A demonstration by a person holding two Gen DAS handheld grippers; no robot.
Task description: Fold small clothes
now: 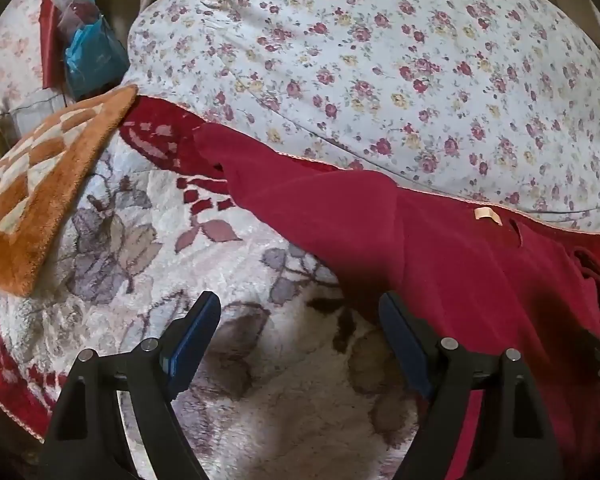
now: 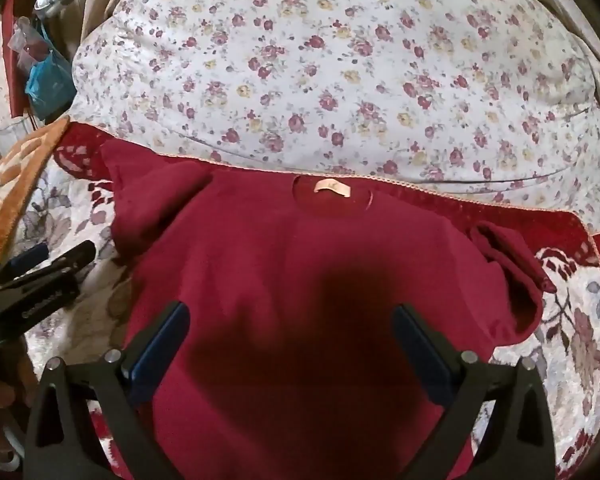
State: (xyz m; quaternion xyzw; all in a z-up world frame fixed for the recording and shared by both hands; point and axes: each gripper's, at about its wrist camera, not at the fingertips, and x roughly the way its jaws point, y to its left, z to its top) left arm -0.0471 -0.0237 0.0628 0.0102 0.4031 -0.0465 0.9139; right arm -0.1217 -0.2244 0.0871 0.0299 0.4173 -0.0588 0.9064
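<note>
A: Right wrist view: red top (image 2: 284, 264) lies flat on the blanket (image 2: 572, 320), neck toward the pillow (image 2: 320, 72), label (image 2: 332, 189) showing inside the neckline.

B: Sleeves?

A: Both are bunched. One is folded up at the upper left of the top, the other is crumpled at its right edge. Neither is spread out.

B: Right gripper (image 2: 292, 320)?

A: Fingers spread wide, hovering over the middle of the top. Nothing between them; its shadow falls on the cloth just ahead.

B: Left gripper (image 1: 296, 320)?

A: Also wide open, holding nothing. It hangs over bare blanket at the top's left edge; the right finger (image 1: 400, 332) overlaps the red cloth in the left wrist view, contact cannot be told. In the right wrist view it shows at the left margin, beside the top.

B: Surroundings?

A: Blanket is pale with leaf patterns and a red border. Floral pillow lies just behind the top's neck. An orange checked mat (image 1: 40, 196) sits on the blanket to the left, apart from the top. A blue bag (image 1: 92, 56) stands beyond it.
</note>
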